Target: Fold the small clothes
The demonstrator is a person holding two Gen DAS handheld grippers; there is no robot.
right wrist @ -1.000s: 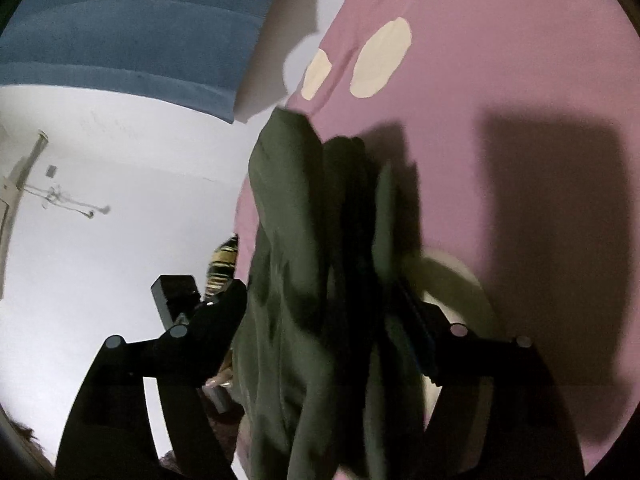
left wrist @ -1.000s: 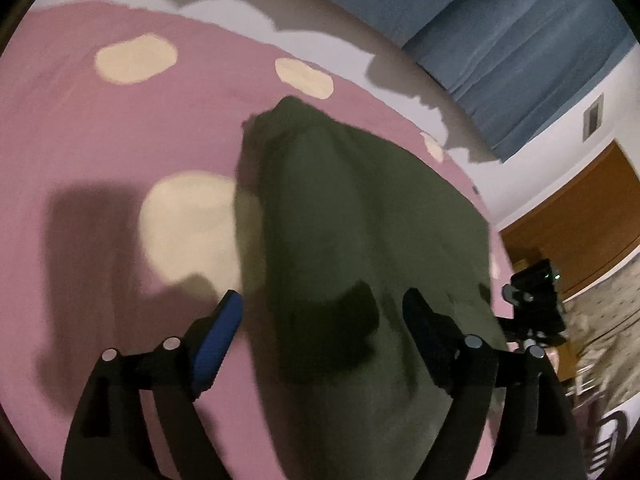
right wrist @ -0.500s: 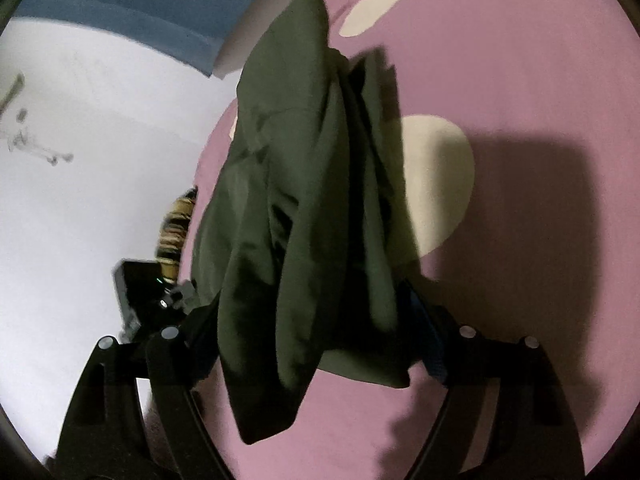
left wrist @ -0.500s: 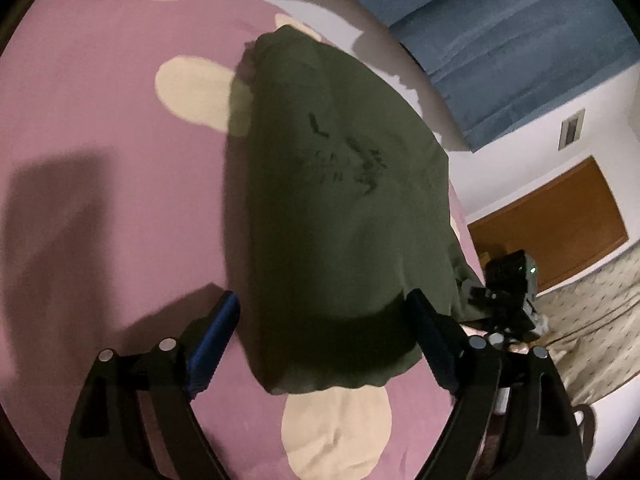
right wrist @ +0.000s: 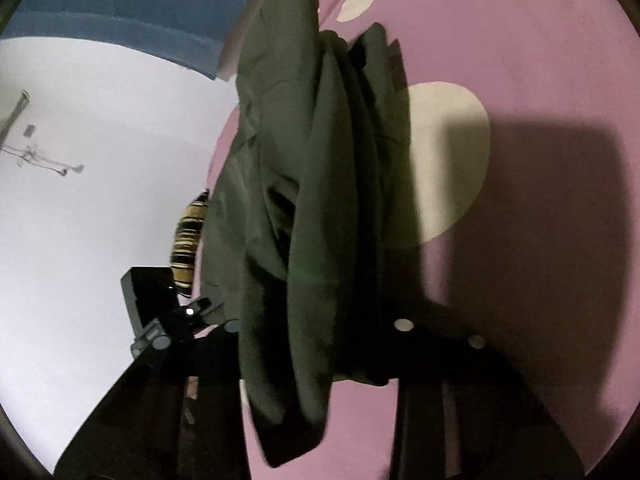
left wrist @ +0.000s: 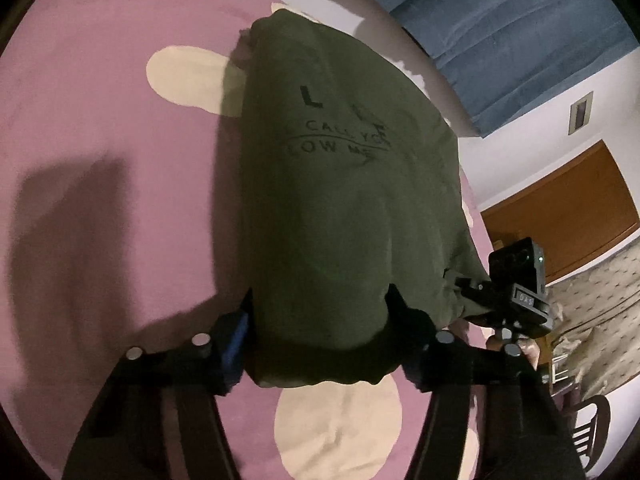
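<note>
green shirt (left wrist: pixel 340 208), black print "call yo", "low me", both grippers clamping it

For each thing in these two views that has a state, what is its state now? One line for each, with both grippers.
Green garment: lifted and hanging bunched above the bedcover, printed side toward the left wrist camera.
Left gripper: shut on the garment's edge.
Right gripper: fabric bunched between its fingers; closure hidden.
Pink bedcover: spread flat, shadowed.
Blue curtain: hanging, drawn.

Black print is seen on the dark olive-green fabric garment (left wrist: pixel 344 184), centre of the left wrist frame. A large "L" and, partly, "CALL YO" and "OW ME" can be read.
</note>
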